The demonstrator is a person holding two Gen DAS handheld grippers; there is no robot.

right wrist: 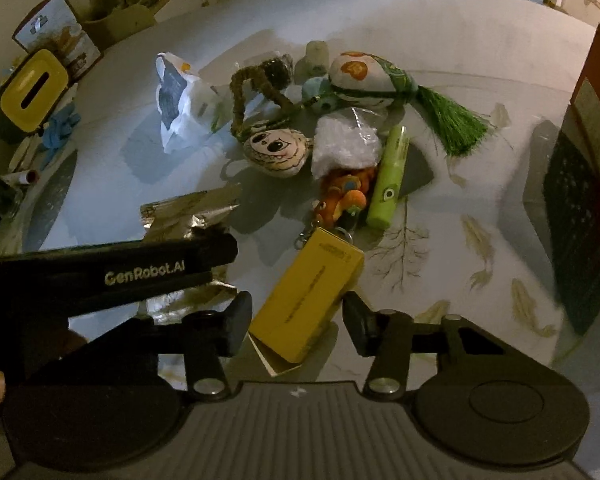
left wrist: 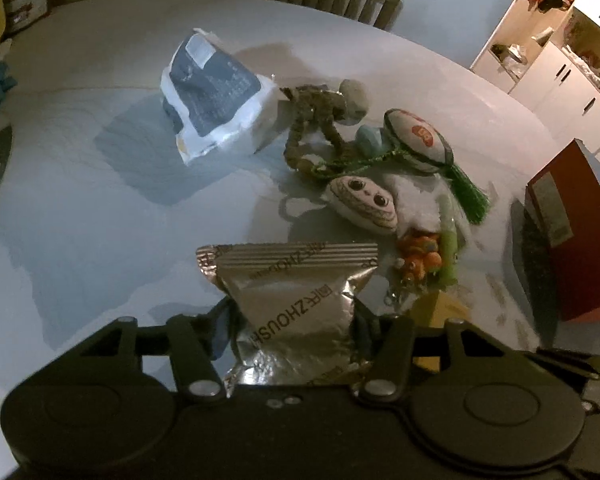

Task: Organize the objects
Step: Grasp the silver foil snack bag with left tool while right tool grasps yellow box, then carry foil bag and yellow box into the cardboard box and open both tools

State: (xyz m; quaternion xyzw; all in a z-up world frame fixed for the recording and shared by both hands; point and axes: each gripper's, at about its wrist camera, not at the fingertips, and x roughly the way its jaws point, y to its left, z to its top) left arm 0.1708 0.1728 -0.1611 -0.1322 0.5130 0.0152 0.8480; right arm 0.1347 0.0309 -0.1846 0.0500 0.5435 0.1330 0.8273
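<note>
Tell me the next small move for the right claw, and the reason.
Probably close the right claw on the yellow box. The box lies between its open fingers, and neither appears to touch it. The left claw is already shut on the foil packet, so it is busy.

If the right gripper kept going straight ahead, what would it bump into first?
Probably the yellow box. It already lies between the open fingers of the right gripper, so going straight would push it along, likely toward the orange toy keychain just beyond. Depth is hard to judge here.
</note>
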